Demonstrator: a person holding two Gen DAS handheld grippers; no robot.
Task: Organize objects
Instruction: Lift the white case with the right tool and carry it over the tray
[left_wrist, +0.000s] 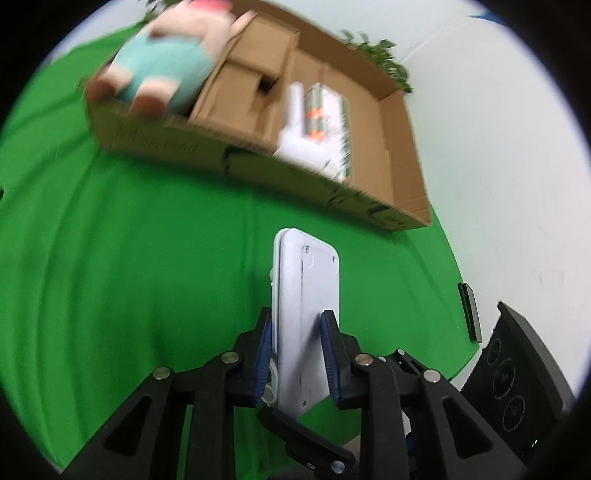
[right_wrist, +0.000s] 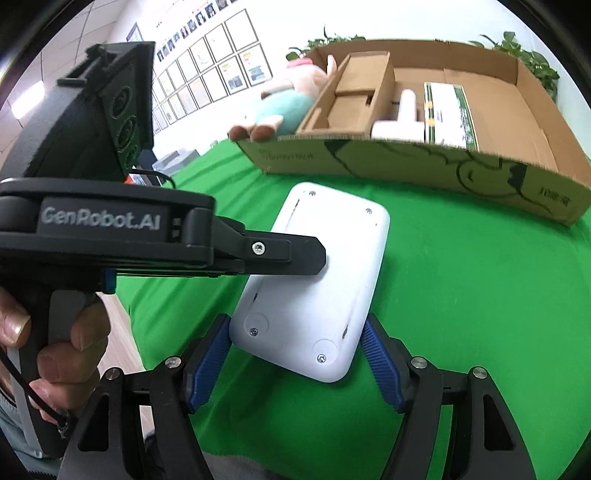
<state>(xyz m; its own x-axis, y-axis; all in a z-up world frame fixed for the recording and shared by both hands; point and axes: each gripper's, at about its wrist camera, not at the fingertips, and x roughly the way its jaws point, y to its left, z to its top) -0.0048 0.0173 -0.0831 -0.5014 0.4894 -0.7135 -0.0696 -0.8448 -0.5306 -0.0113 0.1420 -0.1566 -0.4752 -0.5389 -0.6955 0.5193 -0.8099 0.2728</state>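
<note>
Right wrist view: green-covered desk (right_wrist: 461, 295); cardboard box (right_wrist: 424, 162) at far edge, holding plush toy (right_wrist: 291, 99), white bottle (right_wrist: 399, 118), printed carton (right_wrist: 448, 110). White device (right_wrist: 314, 280), back upward, lifted off desk, clamped across its thickness in left gripper (left_wrist: 297, 354) jaws. Right gripper (right_wrist: 295, 354) jaws apart, flanking device's near end, contact unclear.

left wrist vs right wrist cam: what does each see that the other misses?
Left wrist only: the left claw shut on the white device's thin edges, and a small dark slab at the cloth's right edge.

Right wrist only: the right claw with pads either side of the device's wide end, a hand on the left tool's trigger, framed pictures on the wall.

Both: the cardboard box, plush toy, green cloth.
</note>
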